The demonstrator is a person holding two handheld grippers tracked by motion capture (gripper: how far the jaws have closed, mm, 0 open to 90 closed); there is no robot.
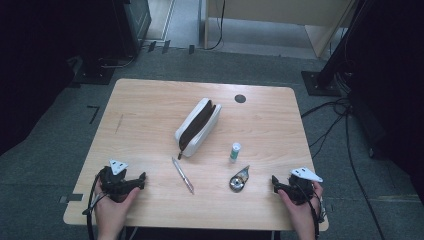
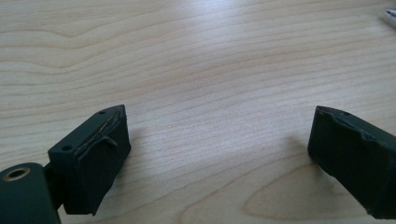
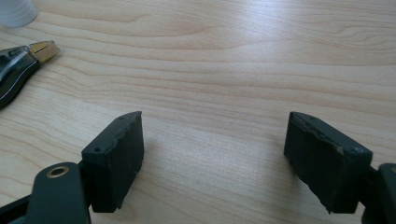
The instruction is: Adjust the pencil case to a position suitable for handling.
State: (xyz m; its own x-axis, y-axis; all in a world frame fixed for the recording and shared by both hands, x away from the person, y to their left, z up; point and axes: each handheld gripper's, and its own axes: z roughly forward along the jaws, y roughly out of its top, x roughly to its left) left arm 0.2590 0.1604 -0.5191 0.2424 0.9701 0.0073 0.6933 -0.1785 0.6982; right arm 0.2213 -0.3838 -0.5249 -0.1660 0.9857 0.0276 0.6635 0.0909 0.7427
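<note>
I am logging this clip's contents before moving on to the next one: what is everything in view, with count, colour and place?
table: one, light wood, centre of the high view, on grey carpet.
pencil case: one, white with a dark brown zip band, lying at mid-table, unzipped or not I cannot tell.
pen: one, silvery, lying in front of the pencil case.
small tube: one, white and green, right of the pencil case.
correction tape roller: one, dark with a gold tip, near the tube.
round cap: one, dark, far edge of the table.
left hand-held gripper: one, black, near left corner, jaws open, nothing between them.
right hand-held gripper: one, black, near right corner, jaws open, nothing between them.
</note>
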